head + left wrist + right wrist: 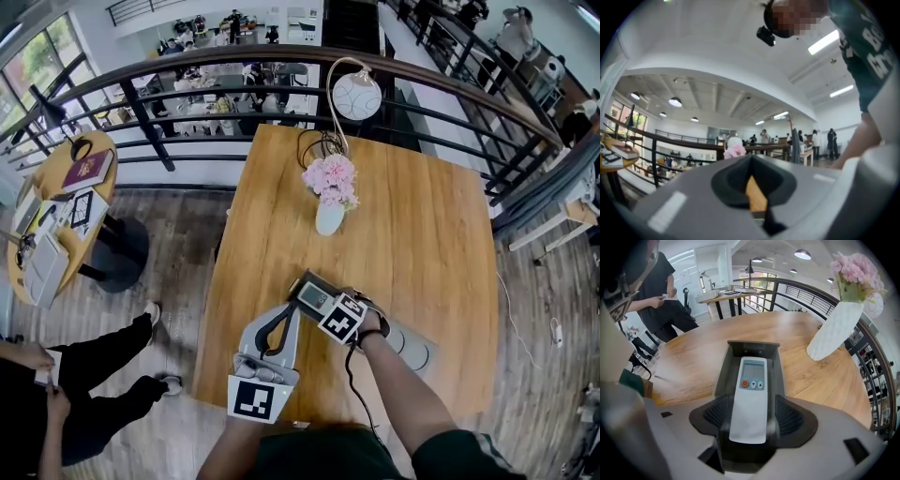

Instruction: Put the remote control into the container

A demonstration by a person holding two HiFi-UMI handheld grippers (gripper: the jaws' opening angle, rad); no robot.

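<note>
In the head view, a dark container stands on the wooden counter, with the remote control lying inside it. The right claw points down over it, and the left claw is just beside it. In the left gripper view, the jaws are together and nothing is between them. In the right gripper view, the jaws stand wide apart on both sides of the container. They grip nothing, and the remote control lies face up inside.
</note>
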